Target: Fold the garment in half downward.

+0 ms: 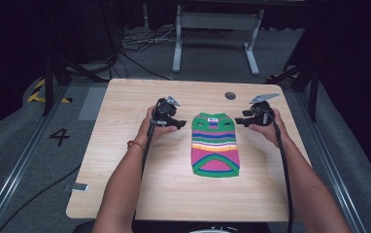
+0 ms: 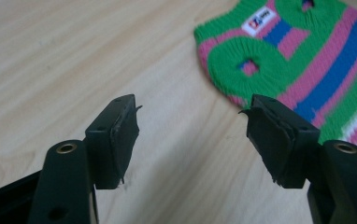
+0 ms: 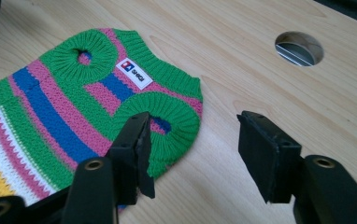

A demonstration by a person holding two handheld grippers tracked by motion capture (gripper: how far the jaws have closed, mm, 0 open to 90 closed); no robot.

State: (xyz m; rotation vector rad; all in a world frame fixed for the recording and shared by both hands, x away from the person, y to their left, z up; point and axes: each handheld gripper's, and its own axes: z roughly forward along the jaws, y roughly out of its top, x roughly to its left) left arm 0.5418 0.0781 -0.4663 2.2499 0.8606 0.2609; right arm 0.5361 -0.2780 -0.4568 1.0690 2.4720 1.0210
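I work at a pale wood table [image 1: 125,160] with a round cable hole [image 1: 230,95] near its far edge. Around it the room is dark: grey carpet, a floor mark reading 4 [image 1: 59,136], yellow-black tape [image 1: 40,91], loose cables [image 1: 140,43] and a grey metal frame [image 1: 217,36] beyond the table.

The striped knit sweater [image 1: 215,144] lies flat at the middle of the table, its neck end toward the far edge, with a white label [image 3: 134,73] and two small round armholes up there.

My left tongs [image 1: 177,121] sit just left of the sweater's top end, over bare wood. The jaws stand partly apart with nothing between them, the sweater's edge lying just beyond.

My right tongs [image 1: 239,120] sit just right of the same end. Its jaws are also partly apart and hold nothing; one jaw is above the near armhole rib, the other above wood.

Nothing lies between either tongs and the sweater.
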